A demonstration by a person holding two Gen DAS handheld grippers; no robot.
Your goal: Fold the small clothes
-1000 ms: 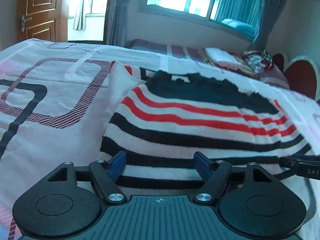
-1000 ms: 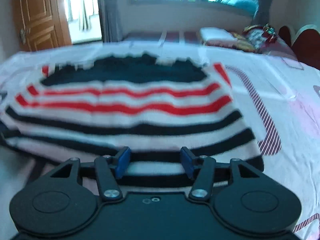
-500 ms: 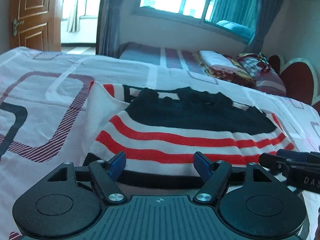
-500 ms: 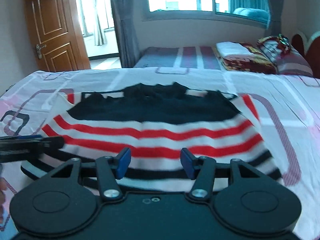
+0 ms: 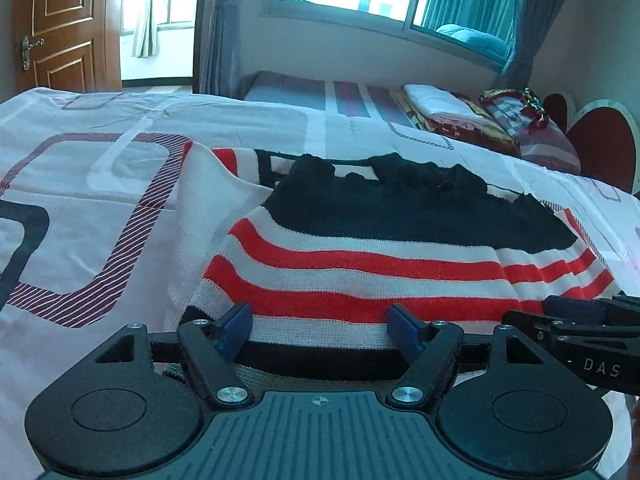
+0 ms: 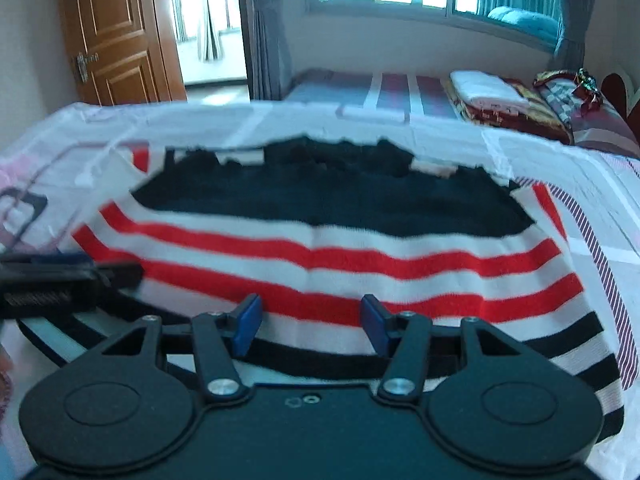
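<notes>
L tongs [image 5: 320,326] & R tongs [image 6: 311,322] both level, low over striped sweater [image 5: 360,264] on bed [image 5: 80,200], side by side, fingers apart.

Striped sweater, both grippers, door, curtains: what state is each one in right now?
striped sweater: lying on the bed, partly folded, near edge doubled over.
left gripper: open, jaws apart over the sweater's near edge, gripping nothing.
right gripper: open, jaws apart over the sweater's near edge, gripping nothing.
wooden door: swung open beside a bright doorway.
curtains: drawn aside, window uncovered.
folded bedding: stacked on the far bed.
</notes>
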